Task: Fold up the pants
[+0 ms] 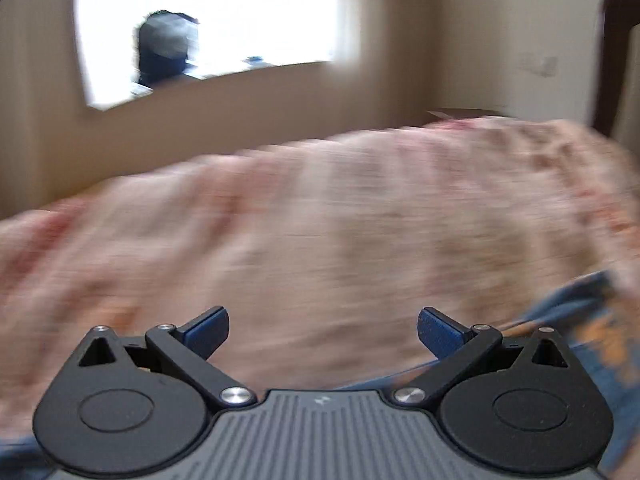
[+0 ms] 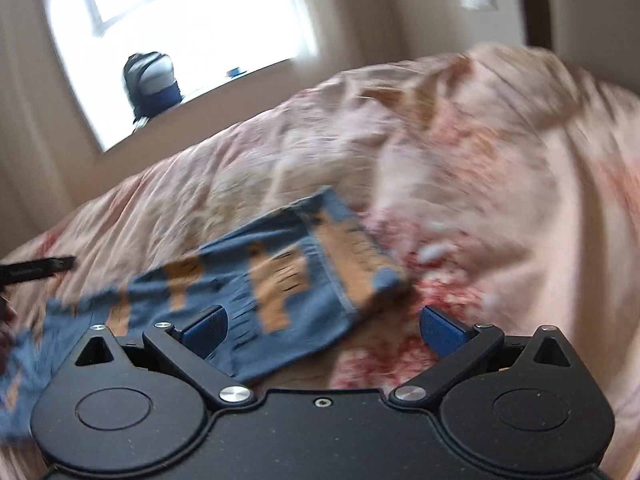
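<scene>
In the right wrist view the right gripper (image 2: 323, 326) has its blue fingers (image 2: 206, 330) spread wide with nothing between them. The pants (image 2: 256, 280), blue with orange patches, begin right at the left finger and stretch across the bed (image 2: 500, 168), long axis running from lower left toward the frame's centre.

In the left wrist view the left gripper (image 1: 323, 330) is equally wide open and empty; only an edge of the pants shows at lower right. The right gripper looks nearer the cloth, though blur hides whether either one touches it.
</scene>
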Motion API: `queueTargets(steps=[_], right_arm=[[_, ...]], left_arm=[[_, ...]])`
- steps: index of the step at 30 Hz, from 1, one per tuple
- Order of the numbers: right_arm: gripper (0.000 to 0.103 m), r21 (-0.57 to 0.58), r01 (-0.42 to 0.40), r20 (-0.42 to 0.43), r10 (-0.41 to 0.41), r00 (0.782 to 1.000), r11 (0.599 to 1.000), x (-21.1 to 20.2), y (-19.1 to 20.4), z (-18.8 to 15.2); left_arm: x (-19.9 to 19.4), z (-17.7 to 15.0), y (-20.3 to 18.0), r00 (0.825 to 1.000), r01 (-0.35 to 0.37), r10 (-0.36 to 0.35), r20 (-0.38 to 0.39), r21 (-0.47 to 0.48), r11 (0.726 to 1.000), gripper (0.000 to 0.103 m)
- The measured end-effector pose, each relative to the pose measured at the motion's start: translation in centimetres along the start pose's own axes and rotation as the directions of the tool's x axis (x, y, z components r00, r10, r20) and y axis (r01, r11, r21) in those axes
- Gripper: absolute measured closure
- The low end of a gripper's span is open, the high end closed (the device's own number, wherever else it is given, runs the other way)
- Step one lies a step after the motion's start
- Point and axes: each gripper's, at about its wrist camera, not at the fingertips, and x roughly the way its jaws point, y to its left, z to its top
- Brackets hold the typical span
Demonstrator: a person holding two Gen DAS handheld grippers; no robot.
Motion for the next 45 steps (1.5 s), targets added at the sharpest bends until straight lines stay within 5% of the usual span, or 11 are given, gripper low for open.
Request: queueTargets(steps=[6,10,17,23,28,32,34,37,40,43,45], right_arm=[[0.008,0.057,-0.062,0.074,0.058,0.996,0.996,0.2,-1.5,0.7],[0.018,0.142,-0.070,0.045,0.064,0.997,0.987,1.3,-2.6,0.8],[0.035,0.241,-0.063,0.044,0.054,0.998,0.968,1.5,-4.0,0.7],[0.041,0.323,-0.095,0.041,0.086,0.995,0.942,1.2,-4.7,0.2],[0.037,0.285,-0.124,0.028,0.121,0.992,0.950,1.1,-4.1,-0.1],[0.043,0.319,-0.127,0.048,0.118,0.992,0.939,1.8,-4.7,0.2],[0.063,0.338,-0.115,0.045,0.106,0.993,0.934,1.8,-5.2,0.1],[0.074,0.355,-0.108,0.045,0.098,0.994,0.929,1.8,-5.6,0.0],[0.085,0.254,-0.076,0.065,0.061,0.996,0.964,1.4,-4.2,0.2],[0.088,0.019,0.016,0.099,-0.018,0.995,1.000,0.8,-1.2,0.3],[0.090,-0.160,0.085,0.135,-0.064,0.989,0.983,0.6,1.2,-0.3]], left_arm=[[5.8,0.8,-6.8,0.987,0.141,-0.142,-0.072,-0.017,0.990,0.000],[8.9,-0.4,-9.7,0.995,0.018,-0.008,-0.104,0.101,0.995,0.000],[7.6,1.4,-9.9,0.993,-0.041,0.041,-0.114,0.008,0.999,0.000],[3.8,2.6,-10.5,0.989,0.149,-0.150,-0.011,-0.053,0.987,0.000],[4.4,1.0,-13.4,0.924,0.367,-0.368,-0.101,-0.028,0.930,0.000],[6.5,0.5,-14.3,0.936,0.318,-0.311,-0.162,0.016,0.948,0.000],[7.3,1.0,-13.1,0.937,0.305,-0.306,-0.170,-0.030,0.952,0.000],[8.0,1.8,-11.8,0.934,0.283,-0.296,-0.201,-0.089,0.955,0.000],[7.5,2.4,-10.9,0.927,0.287,-0.310,-0.212,-0.129,0.949,0.000],[6.5,3.3,-10.0,0.910,0.311,-0.347,-0.226,-0.179,0.933,0.000],[6.1,4.0,-10.1,0.892,0.339,-0.378,-0.246,-0.186,0.922,0.000]])
